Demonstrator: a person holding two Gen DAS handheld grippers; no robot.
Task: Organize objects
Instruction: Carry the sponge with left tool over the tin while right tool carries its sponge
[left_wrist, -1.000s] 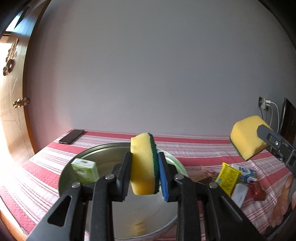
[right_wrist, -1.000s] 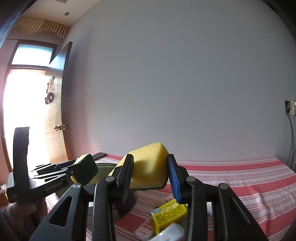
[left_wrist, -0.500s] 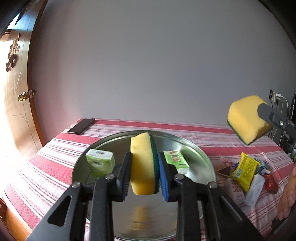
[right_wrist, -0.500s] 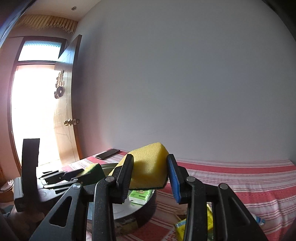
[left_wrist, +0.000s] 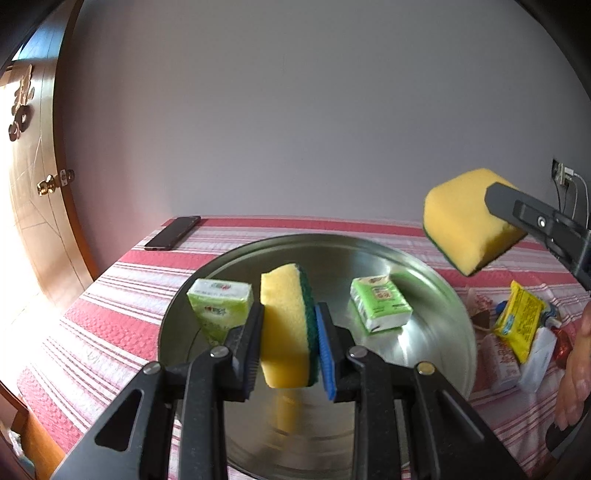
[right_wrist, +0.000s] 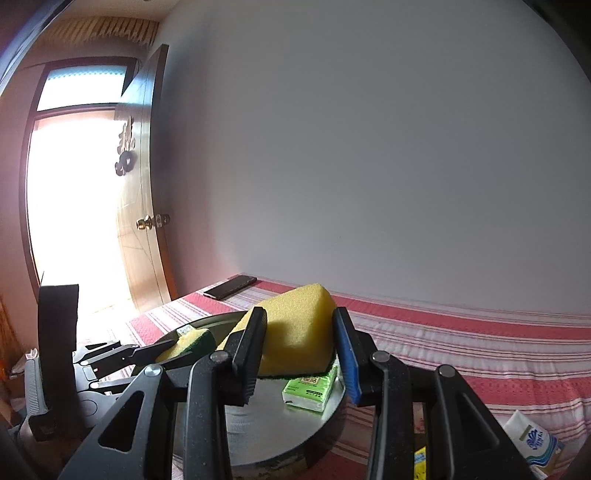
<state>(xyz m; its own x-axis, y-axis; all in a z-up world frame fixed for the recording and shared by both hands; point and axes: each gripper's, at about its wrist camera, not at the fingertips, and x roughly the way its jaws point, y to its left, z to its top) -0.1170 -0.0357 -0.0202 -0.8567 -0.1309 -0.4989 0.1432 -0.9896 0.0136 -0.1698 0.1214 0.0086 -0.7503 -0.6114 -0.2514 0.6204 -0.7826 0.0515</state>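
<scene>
My left gripper (left_wrist: 290, 325) is shut on a yellow sponge with a green scouring side (left_wrist: 284, 325), held upright over a round metal basin (left_wrist: 436, 280). Two green tissue packs (left_wrist: 218, 308) (left_wrist: 380, 308) lie inside the basin. My right gripper (right_wrist: 299, 347) is shut on a second yellow sponge (right_wrist: 295, 332), which hangs above the basin's right rim (right_wrist: 332, 410). That second sponge (left_wrist: 465, 221) and one right finger show at the right of the left wrist view. The left gripper with its sponge (right_wrist: 184, 343) appears at the left of the right wrist view.
The basin stands on a red and white striped cloth (left_wrist: 122, 295). A black phone (left_wrist: 173, 232) lies at the cloth's far left corner. Right of the basin is a pile of small packets, among them a yellow one (left_wrist: 521, 321). A wooden door (right_wrist: 144, 221) stands open at the left.
Both grippers have moved toward the basin with their sponges. The left one has tilted down, bringing the basin's inside and the second tissue pack into view. The right sponge has swung left over the basin's rim.
</scene>
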